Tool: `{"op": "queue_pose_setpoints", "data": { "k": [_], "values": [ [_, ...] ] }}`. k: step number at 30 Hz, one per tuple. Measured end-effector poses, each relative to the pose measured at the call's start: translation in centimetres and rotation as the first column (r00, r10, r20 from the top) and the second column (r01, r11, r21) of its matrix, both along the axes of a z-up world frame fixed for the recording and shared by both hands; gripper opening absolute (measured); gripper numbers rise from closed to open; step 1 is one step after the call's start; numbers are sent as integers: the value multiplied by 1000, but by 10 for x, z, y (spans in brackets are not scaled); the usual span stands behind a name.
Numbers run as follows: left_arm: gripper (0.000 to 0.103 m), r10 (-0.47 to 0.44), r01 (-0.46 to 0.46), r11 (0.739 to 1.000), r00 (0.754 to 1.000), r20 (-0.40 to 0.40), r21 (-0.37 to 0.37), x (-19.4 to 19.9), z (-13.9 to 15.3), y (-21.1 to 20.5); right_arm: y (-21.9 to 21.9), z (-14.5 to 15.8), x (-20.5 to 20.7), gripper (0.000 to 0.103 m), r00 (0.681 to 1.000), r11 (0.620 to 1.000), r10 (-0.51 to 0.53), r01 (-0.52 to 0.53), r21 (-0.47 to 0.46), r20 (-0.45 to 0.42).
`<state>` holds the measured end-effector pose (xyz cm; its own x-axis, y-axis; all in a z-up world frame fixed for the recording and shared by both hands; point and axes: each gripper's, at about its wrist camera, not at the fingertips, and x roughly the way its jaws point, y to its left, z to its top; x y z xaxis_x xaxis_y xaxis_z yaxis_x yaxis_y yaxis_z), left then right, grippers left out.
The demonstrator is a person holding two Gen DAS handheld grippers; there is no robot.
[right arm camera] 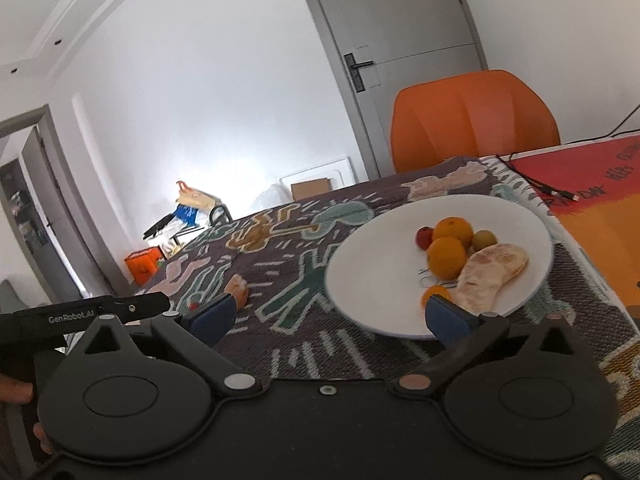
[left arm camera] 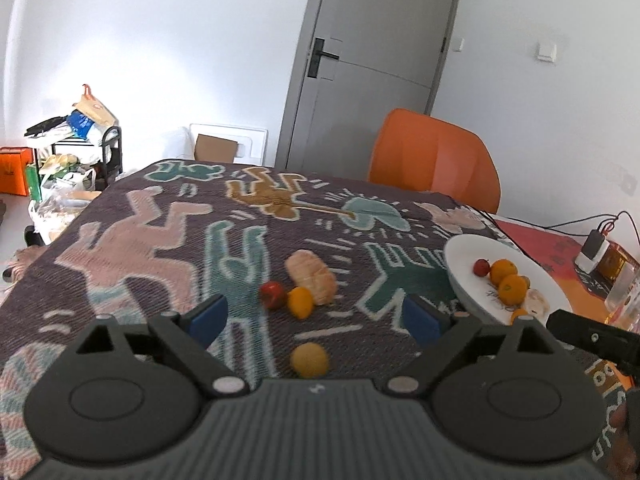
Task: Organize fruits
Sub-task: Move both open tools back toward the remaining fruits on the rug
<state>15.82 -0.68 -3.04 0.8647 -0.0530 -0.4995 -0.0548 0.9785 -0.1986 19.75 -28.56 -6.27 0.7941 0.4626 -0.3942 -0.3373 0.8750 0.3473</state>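
Observation:
My left gripper (left arm camera: 316, 318) is open and empty above the patterned tablecloth. Ahead of it lie a red fruit (left arm camera: 273, 294), an orange (left arm camera: 300, 302) and a pale peach-coloured fruit (left arm camera: 312, 277). A yellow fruit (left arm camera: 309, 360) lies nearest, between its fingers. The white plate (left arm camera: 464, 256) at the right holds a red fruit (left arm camera: 481, 267), oranges (left arm camera: 503, 272) and a pale piece. My right gripper (right arm camera: 334, 316) is open and empty at the near edge of the plate (right arm camera: 372, 276), which holds oranges (right arm camera: 446, 257), a red fruit (right arm camera: 424, 237), a greenish fruit (right arm camera: 483, 239) and a pale fruit (right arm camera: 490, 272).
An orange chair (left arm camera: 434, 156) stands behind the table. A red-orange mat (right arm camera: 592, 184) with cables lies right of the plate. A glass (left arm camera: 622, 292) and a charger (left arm camera: 594, 246) stand at the far right. Cluttered shelves (left arm camera: 72, 148) stand at the left on the floor.

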Motion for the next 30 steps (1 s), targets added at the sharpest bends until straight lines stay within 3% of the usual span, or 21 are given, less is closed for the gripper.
{"op": "queue_pose_setpoints", "data": {
  "k": [5, 19, 20, 23, 30],
  "values": [
    [96, 17, -17, 1000, 1000, 2, 21, -13, -5, 16, 12, 0, -2, 103, 1000, 1000, 26, -26, -12, -8],
    [98, 76, -76, 997, 997, 19, -6, -34, -9, 56, 64, -1, -4, 103, 992, 989, 128, -129, -72, -16],
    [99, 80, -80, 997, 997, 21, -5, -34, -9, 58, 67, -1, -4, 102, 991, 988, 134, -135, -75, -17],
    [101, 89, -89, 996, 996, 24, 0, -36, -9, 64, 81, 0, -2, 88, 984, 980, 175, -178, -92, -38],
    [102, 100, -100, 995, 995, 26, -7, -39, -13, 78, 108, -2, 0, 88, 973, 965, 225, -231, -123, -57]
  ]
}}
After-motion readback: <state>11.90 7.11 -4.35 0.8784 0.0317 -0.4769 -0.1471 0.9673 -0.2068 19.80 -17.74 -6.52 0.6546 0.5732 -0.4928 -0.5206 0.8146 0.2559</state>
